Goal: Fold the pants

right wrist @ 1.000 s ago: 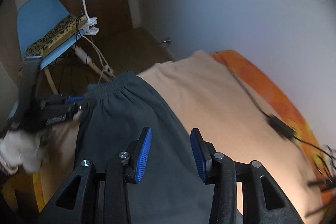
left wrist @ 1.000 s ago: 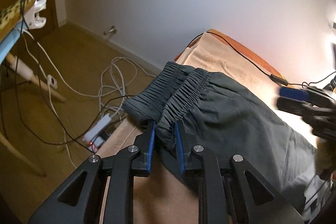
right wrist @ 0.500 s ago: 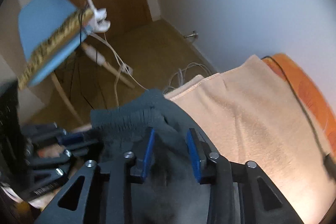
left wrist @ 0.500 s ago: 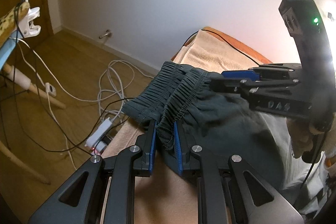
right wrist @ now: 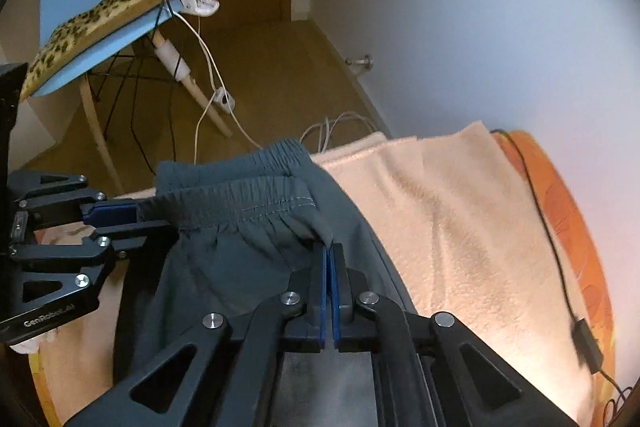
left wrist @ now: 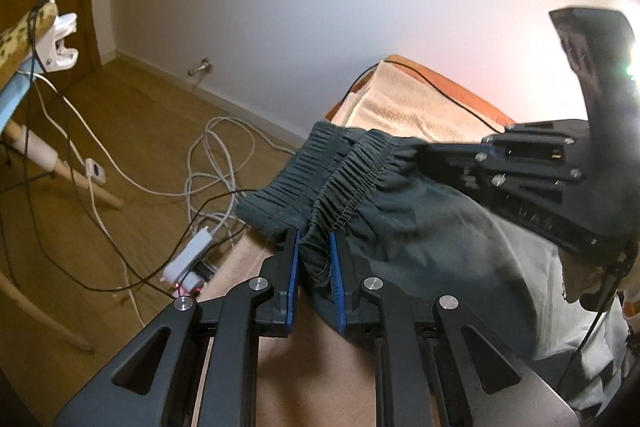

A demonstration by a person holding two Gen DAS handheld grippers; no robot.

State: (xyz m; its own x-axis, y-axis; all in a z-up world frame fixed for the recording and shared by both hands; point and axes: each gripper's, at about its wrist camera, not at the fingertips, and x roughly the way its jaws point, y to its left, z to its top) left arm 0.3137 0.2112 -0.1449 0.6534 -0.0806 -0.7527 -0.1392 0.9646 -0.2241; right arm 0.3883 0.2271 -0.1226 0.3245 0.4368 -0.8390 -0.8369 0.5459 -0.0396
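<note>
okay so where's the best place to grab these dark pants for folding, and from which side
Grip the pants at the gathered elastic waistband, one corner each, coming in over the near edge of the towel. The band is thick and lies flat across it. The left gripper and right gripper are both clamped there.

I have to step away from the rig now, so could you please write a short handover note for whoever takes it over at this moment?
Left gripper: shut on the waistband of the pants, at their left end.
Right gripper: shut on the same waistband, at its right end.
Pants: dark grey, lying on the beige towel that covers the orange surface, waistband lifted off it between both grippers.
Done: both waistband corners gripped.
Left: every fold; none shows yet. Mind the black cable on the towel.
</note>
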